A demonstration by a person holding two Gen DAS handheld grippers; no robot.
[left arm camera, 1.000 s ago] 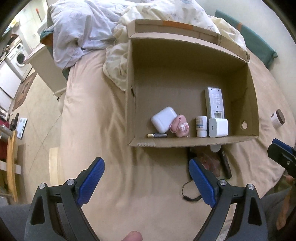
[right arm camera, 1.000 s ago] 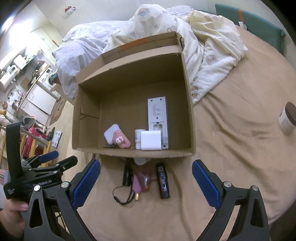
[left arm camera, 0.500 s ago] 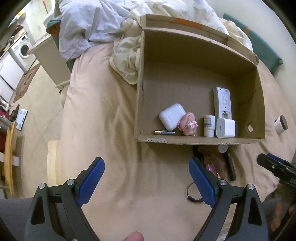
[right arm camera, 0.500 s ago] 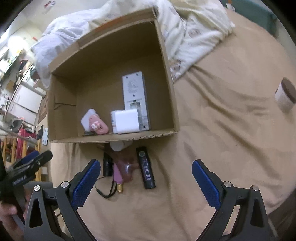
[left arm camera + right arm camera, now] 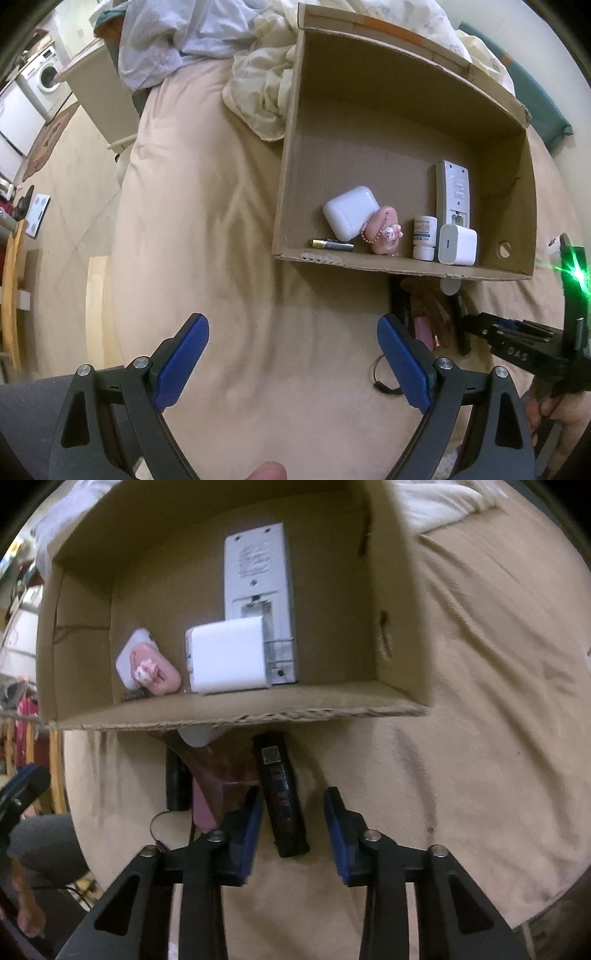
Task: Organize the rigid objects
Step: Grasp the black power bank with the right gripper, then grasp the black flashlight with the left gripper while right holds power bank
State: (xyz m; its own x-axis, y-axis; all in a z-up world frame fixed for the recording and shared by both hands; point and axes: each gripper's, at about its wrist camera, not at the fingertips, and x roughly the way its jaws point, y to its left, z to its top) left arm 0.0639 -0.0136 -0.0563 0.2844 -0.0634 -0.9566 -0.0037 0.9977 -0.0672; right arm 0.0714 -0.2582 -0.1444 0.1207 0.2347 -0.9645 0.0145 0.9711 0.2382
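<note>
Right wrist view: the right gripper (image 5: 293, 812) points down at a black bar-shaped device (image 5: 281, 795) lying on the beige bedsheet (image 5: 480, 757) just in front of the cardboard box (image 5: 236, 712). Its jaws are closing with the device between them; the left pad is at the device's edge, the right pad is apart from it, so no grip is made yet. The left gripper (image 5: 291, 360) hangs with jaws wide apart over bare sheet, holding nothing. Judged progress: roughly half done. Inside the box lie a grey remote (image 5: 452, 194), a white charger block (image 5: 457, 244), a small pill bottle (image 5: 424, 237), a pink charm case (image 5: 384, 234), a white glossy earbud case (image 5: 351, 212) and a battery (image 5: 332, 244). Outside, beside the black device, remain a pink item (image 5: 202, 805), a dark corded item (image 5: 178, 782) and a brown glossy piece (image 5: 225, 771). All appear hard, smooth plastic; the box is matte corrugated board.
</note>
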